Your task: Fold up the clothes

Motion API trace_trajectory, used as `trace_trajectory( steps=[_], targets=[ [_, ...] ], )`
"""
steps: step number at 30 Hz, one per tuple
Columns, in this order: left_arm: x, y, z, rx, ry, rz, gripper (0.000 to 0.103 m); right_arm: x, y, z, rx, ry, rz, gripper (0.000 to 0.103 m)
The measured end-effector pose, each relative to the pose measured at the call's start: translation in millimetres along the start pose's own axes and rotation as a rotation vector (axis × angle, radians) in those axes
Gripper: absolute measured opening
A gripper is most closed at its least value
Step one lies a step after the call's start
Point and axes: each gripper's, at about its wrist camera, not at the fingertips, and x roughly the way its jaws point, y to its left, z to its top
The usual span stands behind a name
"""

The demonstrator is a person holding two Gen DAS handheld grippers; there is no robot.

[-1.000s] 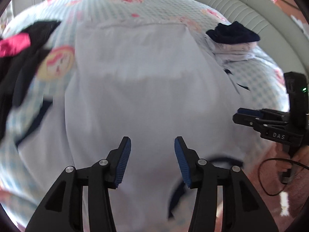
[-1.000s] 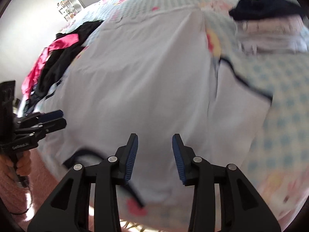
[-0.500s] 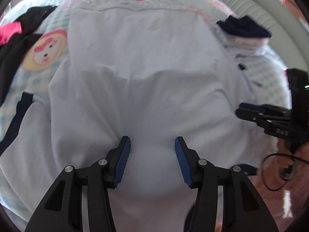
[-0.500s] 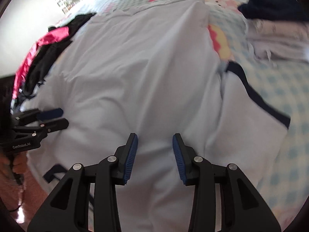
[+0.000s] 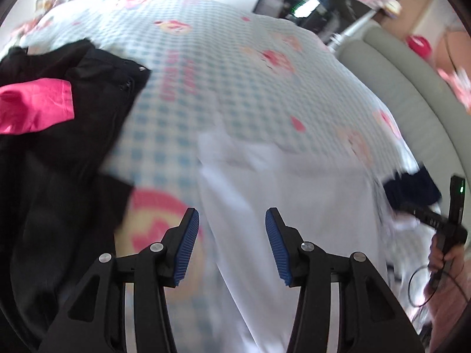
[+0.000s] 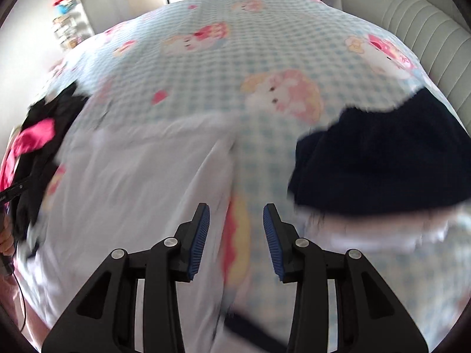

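Both claws hang part-open and empty — left gripper [image 5: 232, 245] and right gripper [image 6: 236, 239] — above the white garment [image 5: 282, 206].

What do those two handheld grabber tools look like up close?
Each is black plastic with two angular arms joined by silver rivets; the jaws carry ribbed blue pads. That goes for the left gripper and the right gripper. From the left view, the right one shows a black handle, a small green light and a thin black cable.

White shirt [image 5: 282, 206], blue-checked cartoon bedsheet [image 6: 206, 73], navy garment [image 6: 376, 158], blue-padded fingers [image 5: 188, 244]
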Motion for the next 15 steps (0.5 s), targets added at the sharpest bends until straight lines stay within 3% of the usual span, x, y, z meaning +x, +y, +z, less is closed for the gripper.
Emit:
trace_trajectory(
  steps=[4,8,12,13,15],
  targets=[
    [46,19,18,-0.029,0.014,0.037,0.048,47,-4,33,0.056,0.048,-0.046,0.038],
    [81,38,25,-0.089,0.073,-0.040,0.049,87,-6,56,0.135,0.078,0.008,0.038],
    [88,46,27,-0.127,0.038,-0.161,0.051,114,-2,73,0.136,0.083,0.096,0.039],
    [90,47,28,-0.127,0.039,-0.181,0.052,122,3,75,0.122,0.095,0.102,0.041],
    [100,46,31,-0.106,0.062,-0.164,0.053,140,8,77,0.109,0.137,0.112,0.054]
  ],
)
